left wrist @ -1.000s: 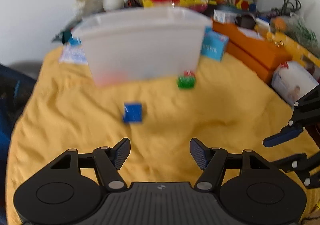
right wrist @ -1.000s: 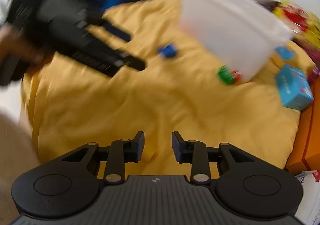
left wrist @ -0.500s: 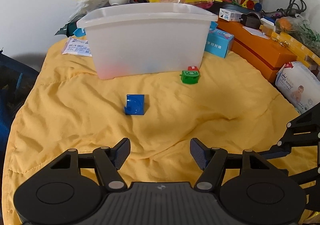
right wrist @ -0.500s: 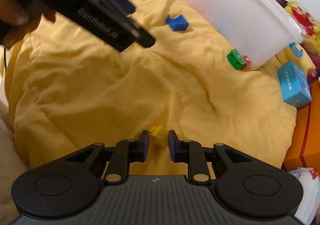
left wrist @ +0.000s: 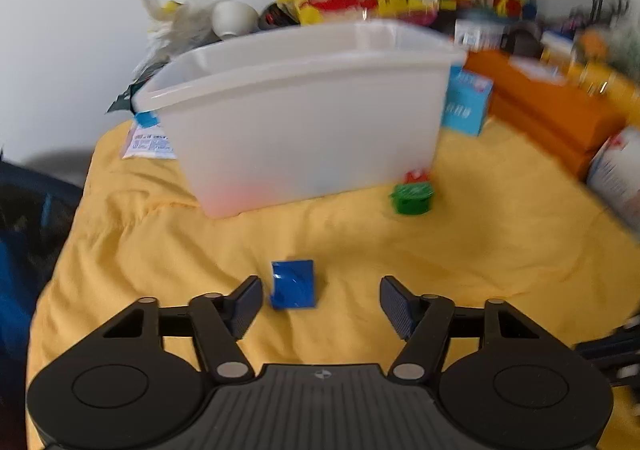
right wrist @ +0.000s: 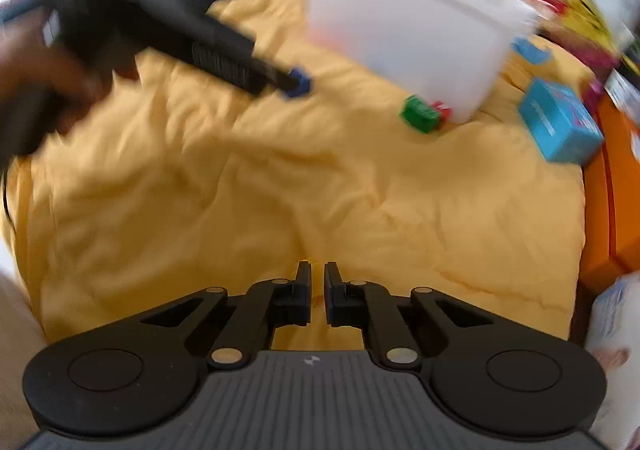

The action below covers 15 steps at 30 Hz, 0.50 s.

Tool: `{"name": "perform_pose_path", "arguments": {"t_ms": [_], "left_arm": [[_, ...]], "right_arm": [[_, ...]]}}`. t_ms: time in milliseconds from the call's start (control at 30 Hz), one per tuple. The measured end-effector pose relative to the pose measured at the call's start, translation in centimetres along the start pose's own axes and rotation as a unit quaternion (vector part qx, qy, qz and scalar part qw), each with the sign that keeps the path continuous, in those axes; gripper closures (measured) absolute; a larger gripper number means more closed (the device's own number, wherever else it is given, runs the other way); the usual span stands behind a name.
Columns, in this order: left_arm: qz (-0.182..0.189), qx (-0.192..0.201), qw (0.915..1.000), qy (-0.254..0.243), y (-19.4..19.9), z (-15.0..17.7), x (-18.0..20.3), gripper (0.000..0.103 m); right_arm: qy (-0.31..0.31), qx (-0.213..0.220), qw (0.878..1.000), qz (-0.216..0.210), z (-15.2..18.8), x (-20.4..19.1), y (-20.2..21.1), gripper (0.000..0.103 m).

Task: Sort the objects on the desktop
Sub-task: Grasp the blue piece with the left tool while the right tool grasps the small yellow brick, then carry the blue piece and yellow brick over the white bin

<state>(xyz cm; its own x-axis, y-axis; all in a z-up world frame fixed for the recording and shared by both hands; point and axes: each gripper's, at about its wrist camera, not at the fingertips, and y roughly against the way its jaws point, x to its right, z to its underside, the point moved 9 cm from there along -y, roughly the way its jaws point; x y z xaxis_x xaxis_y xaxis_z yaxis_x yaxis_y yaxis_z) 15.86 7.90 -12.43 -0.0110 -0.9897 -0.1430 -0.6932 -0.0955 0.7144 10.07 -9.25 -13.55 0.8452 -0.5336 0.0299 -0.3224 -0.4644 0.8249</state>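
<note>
Progress: we found blue block (left wrist: pixel 294 284), green block (left wrist: pixel 412 198) outside tub (left wrist: pixel 304 122) | left gripper (left wrist: pixel 320 286) wide, closing round untouched blue block | right gripper (right wrist: pixel 317 272) pinched together, contents unclear.

right hand-held gripper (right wrist: pixel 317 292): jaws together | left hand-held gripper (right wrist: pixel 294 84): at blue block (right wrist: pixel 301 82)

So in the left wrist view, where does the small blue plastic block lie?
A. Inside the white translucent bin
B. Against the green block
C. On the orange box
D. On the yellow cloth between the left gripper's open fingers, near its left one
D: the small blue plastic block lies on the yellow cloth, between the closing left gripper's fingers, which do not touch it.
</note>
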Motion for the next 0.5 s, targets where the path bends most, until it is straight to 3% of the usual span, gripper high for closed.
{"name": "perform_pose_path", "arguments": {"t_ms": [67, 167, 200, 267, 300, 433, 500], "left_arm": [[-0.026, -0.023, 0.9993, -0.014, -2.3, 0.0, -0.5, 0.04], [-0.008, -0.062, 0.998, -0.002, -5.0, 0.9, -1.4, 0.045], [0.009, -0.053, 0.9985, 0.008, -5.0, 0.9, -1.6, 0.048], [0.037, -0.057, 0.9976, 0.016, -5.1, 1.0, -1.6, 0.066], [0.041, -0.058, 0.9973, 0.019, -4.9, 1.1, -1.7, 0.068], [0.035, -0.054, 0.9978, 0.013, -3.4, 1.5, -1.6, 0.068], [0.049, -0.054, 0.997, 0.027, -2.3, 1.9, -1.5, 0.068]], "right_arm": [[-0.039, 0.027, 0.999, -0.014, -0.5, 0.7, 0.2, 0.095], [-0.063, 0.017, 0.998, -0.021, -0.1, 1.1, -0.5, 0.095], [-0.066, 0.012, 0.997, -0.03, 0.1, 1.0, -0.6, 0.095], [-0.048, 0.007, 0.998, -0.036, 0.4, 0.4, -0.1, 0.092], [-0.031, 0.006, 0.999, -0.036, 0.5, -0.1, 0.3, 0.091], [0.017, -0.009, 0.999, -0.028, 0.6, -1.6, 0.4, 0.076], [0.032, -0.011, 0.999, -0.016, 0.1, -1.9, -0.1, 0.076]]}}
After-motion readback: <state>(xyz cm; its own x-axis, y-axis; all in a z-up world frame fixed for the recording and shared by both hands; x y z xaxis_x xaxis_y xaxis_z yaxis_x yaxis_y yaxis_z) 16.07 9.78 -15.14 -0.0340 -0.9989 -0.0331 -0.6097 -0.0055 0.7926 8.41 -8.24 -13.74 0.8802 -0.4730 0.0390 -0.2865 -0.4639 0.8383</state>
